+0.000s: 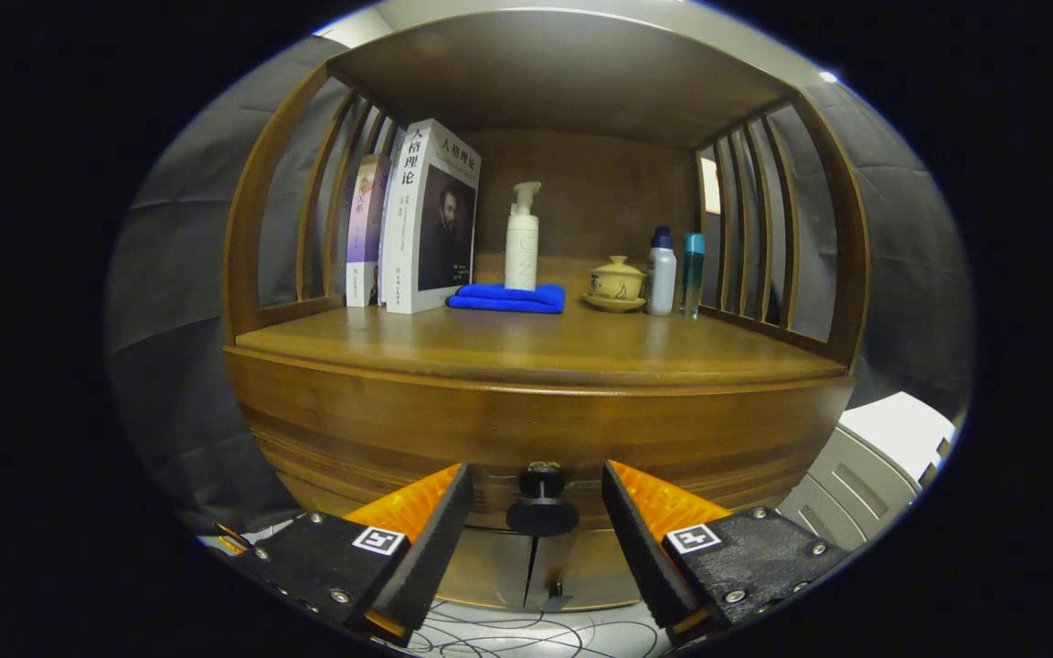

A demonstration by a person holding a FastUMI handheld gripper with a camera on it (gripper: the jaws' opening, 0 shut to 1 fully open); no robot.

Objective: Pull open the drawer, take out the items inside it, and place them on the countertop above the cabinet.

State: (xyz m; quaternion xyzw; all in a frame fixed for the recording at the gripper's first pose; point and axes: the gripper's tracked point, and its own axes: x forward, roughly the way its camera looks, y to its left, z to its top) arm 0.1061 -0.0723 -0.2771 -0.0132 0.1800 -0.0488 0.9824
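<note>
I have the gripper spread wide with the drawer's dark knob between its fingers, neither touching it, on the closed drawer under the table, so whatever lies inside is hidden from me.

Well beyond the tool's fingers stand two upright books, a white pump bottle on a folded blue cloth, a lidded yellow teacup, and two slim bottles just beside it.
</note>
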